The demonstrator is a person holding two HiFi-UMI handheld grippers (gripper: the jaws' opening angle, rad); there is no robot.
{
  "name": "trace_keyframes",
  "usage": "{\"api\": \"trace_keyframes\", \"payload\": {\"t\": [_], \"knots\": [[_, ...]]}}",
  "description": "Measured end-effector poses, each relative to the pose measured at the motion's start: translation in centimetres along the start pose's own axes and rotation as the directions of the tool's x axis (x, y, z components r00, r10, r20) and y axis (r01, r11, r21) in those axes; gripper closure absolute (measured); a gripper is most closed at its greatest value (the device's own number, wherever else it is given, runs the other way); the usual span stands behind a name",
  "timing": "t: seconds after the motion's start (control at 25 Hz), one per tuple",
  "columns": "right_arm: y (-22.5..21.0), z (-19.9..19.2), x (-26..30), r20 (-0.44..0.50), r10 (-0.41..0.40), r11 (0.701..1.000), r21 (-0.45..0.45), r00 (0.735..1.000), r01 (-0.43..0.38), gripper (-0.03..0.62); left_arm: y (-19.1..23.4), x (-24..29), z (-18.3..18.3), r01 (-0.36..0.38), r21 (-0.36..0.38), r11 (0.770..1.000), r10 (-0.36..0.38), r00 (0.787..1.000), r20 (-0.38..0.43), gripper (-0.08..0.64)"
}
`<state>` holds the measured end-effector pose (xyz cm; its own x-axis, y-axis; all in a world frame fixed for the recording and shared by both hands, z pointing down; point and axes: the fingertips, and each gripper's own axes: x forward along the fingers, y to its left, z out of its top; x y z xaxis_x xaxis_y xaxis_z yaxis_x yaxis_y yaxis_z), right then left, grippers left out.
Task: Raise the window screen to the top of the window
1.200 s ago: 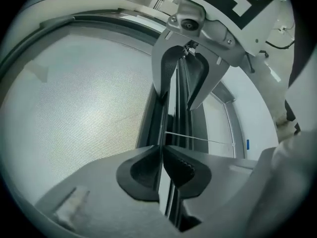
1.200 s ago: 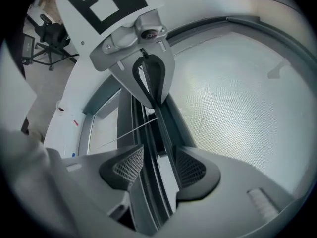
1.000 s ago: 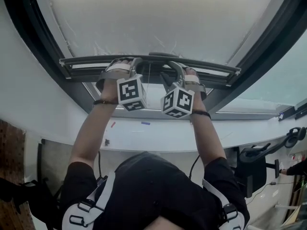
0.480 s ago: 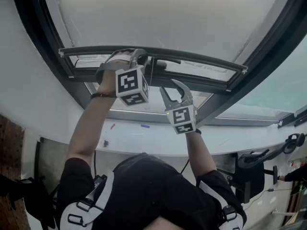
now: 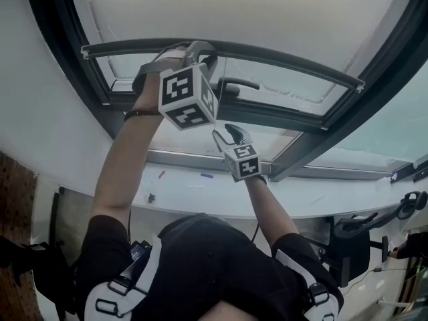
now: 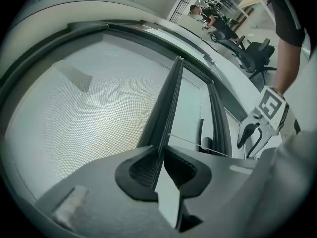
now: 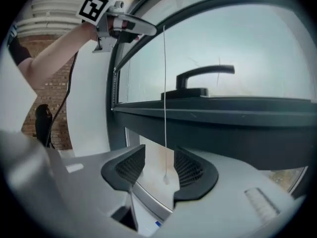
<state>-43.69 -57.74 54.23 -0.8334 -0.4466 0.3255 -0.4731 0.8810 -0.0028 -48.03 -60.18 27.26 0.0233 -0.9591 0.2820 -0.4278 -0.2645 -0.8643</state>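
The window screen's pale mesh point(image 5: 234, 12) ends in a dark bottom bar point(image 5: 287, 62). My left gripper point(image 5: 200, 49) is raised and shut on that bar point(image 6: 166, 108), which runs between its pads point(image 6: 143, 167); its jaws have just been opening slightly while the bar stays between them. Below it my right gripper point(image 5: 226, 134) is open, off the bar. A thin pull cord point(image 7: 164, 108) hangs from the bar, and its end bead point(image 7: 166, 180) dangles between the right pads without touching them. In the right gripper view the left gripper point(image 7: 130, 28) shows at the upper left on the bar.
Under the bar is the dark window sash point(image 7: 223, 114) with a lever handle point(image 5: 237, 83). A white sill point(image 5: 200, 192) runs below. An office chair point(image 5: 354, 229) stands at the right, a brick wall point(image 5: 13, 206) at the left. People sit far off point(image 6: 213, 16).
My left gripper has gone up with the bar, and the screen's edge is higher. My right gripper has let go of the bar, dropped below it and rolled over.
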Motion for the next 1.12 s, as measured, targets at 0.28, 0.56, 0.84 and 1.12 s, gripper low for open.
{"api": "trace_keyframes", "payload": {"t": [0.28, 0.56, 0.84, 1.12], "knots": [[0.8, -1.4, 4.0, -0.022, -0.017, 1.0, 0.014, 1.0, 0.017, 0.411, 1.3, -0.6, 0.3, 0.004, -0.061, 0.998, 0.0, 0.998, 0.066, 0.517], [0.7, -0.5, 4.3, -0.003, -0.032, 0.999, 0.017, 0.999, 0.032, 0.588, 5.0, -1.7, 2.3, -0.05, -0.078, 0.996, 0.058, 0.992, 0.109, 0.512], [0.5, -0.9, 2.4, 0.04, -0.044, 0.999, 0.005, 0.998, 0.043, 0.588, 6.8, -2.1, 2.9, -0.09, -0.129, 0.988, 0.11, 0.981, 0.16, 0.505], [0.5, 0.3, 0.2, 0.126, -0.036, 0.999, 0.009, 0.991, 0.035, 0.588, 8.7, -3.0, 3.9, -0.224, -0.087, 0.971, 0.237, 0.951, 0.199, 0.497]]}}
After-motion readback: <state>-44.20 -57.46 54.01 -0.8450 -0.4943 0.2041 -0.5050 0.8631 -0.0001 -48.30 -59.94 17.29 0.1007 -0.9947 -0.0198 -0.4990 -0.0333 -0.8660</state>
